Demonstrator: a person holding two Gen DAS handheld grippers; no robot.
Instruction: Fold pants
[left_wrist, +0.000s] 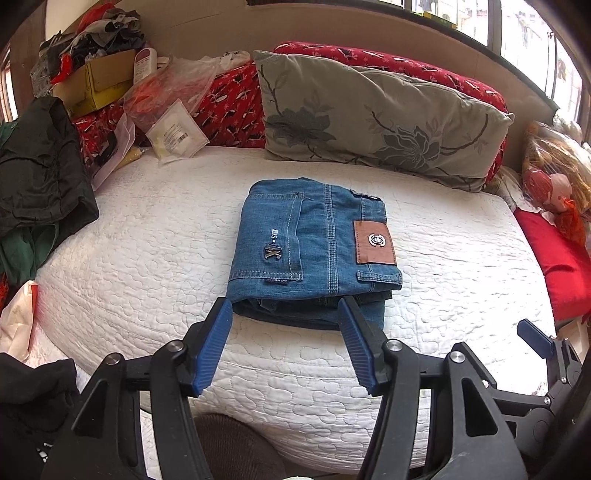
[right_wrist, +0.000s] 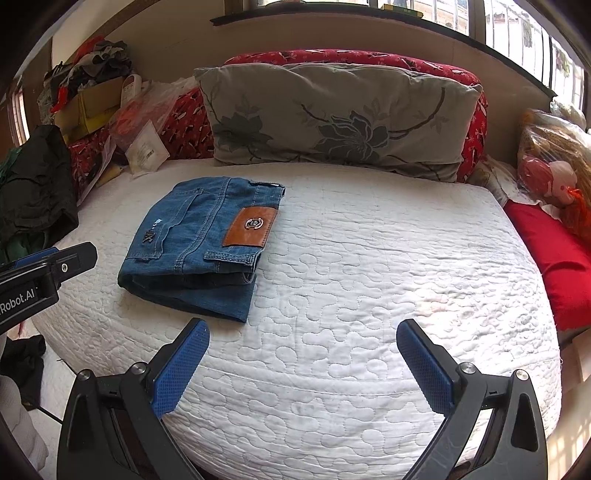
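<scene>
Left wrist view: jeans (left_wrist: 314, 251) folded compact, heavy limp denim; left gripper (left_wrist: 286, 314) parted, empty. Right gripper (right_wrist: 303, 339) wide, empty. Best hold: thick folded edge.

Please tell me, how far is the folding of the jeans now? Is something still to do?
Done, it seems: the jeans lie as a compact folded stack on the white quilt, brown patch on top. In hand: nothing; the left gripper is open at the stack's near edge, the right gripper open over bare quilt. Left: perhaps only tidying the lower layer, which sticks out.
</scene>
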